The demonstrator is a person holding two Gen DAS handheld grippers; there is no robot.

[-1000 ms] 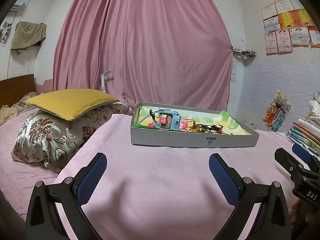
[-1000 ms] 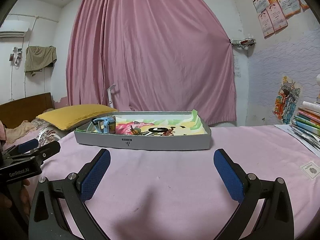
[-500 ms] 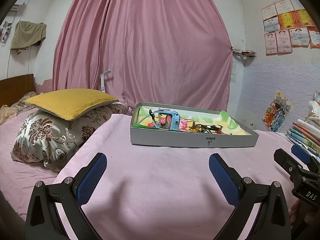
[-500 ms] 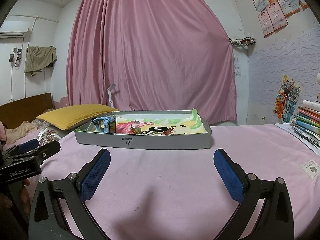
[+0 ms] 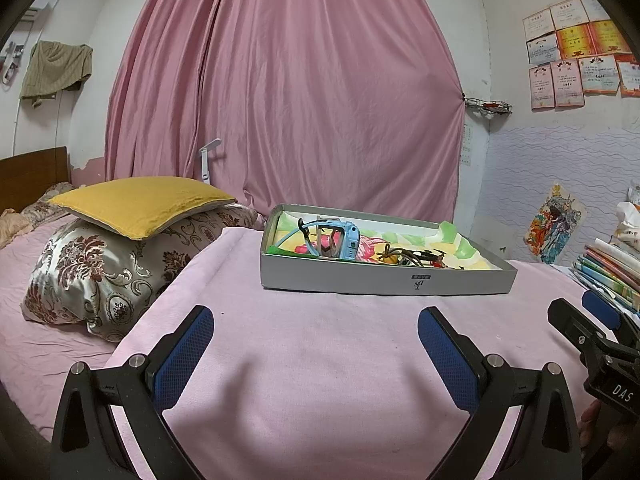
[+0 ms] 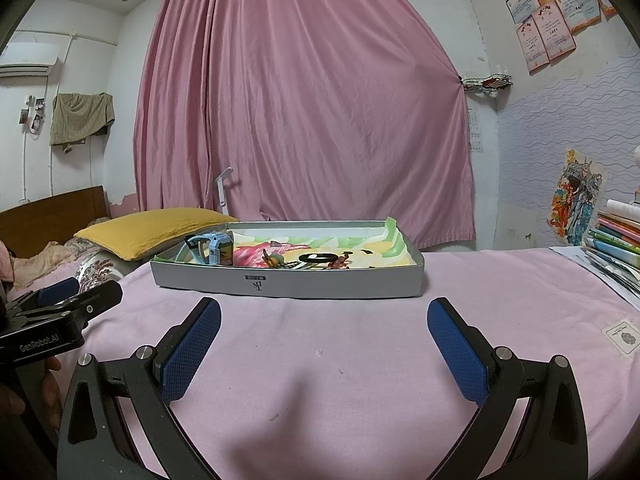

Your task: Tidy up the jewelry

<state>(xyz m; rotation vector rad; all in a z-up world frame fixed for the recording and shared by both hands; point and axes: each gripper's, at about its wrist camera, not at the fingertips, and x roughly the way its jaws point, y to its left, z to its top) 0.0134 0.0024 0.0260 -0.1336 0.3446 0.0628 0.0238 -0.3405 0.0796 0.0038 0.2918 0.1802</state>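
Note:
A shallow grey box [image 5: 384,282] [image 6: 288,282] lined with colourful paper sits on the pink bedspread ahead of both grippers. Inside it lie a blue watch [image 5: 344,240] [image 6: 214,250], a black ring-shaped band [image 6: 320,257] and a tangle of small dark and orange jewelry pieces [image 5: 412,258] [image 6: 276,260]. My left gripper [image 5: 316,340] is open, low over the spread, well short of the box. The right gripper [image 6: 324,332] is open too, likewise short of the box and holding nothing. Each gripper shows at the edge of the other's view.
A yellow cushion [image 5: 140,202] lies on a patterned pillow [image 5: 104,276] at the left. Stacked books [image 5: 612,268] [image 6: 618,240] sit at the right edge of the bed. A pink curtain [image 5: 288,100] hangs behind the box. A small paper card [image 6: 624,336] lies on the spread at right.
Both grippers have crept slightly closer to the box; it looks a little larger. Nothing was taken hold of or let go.

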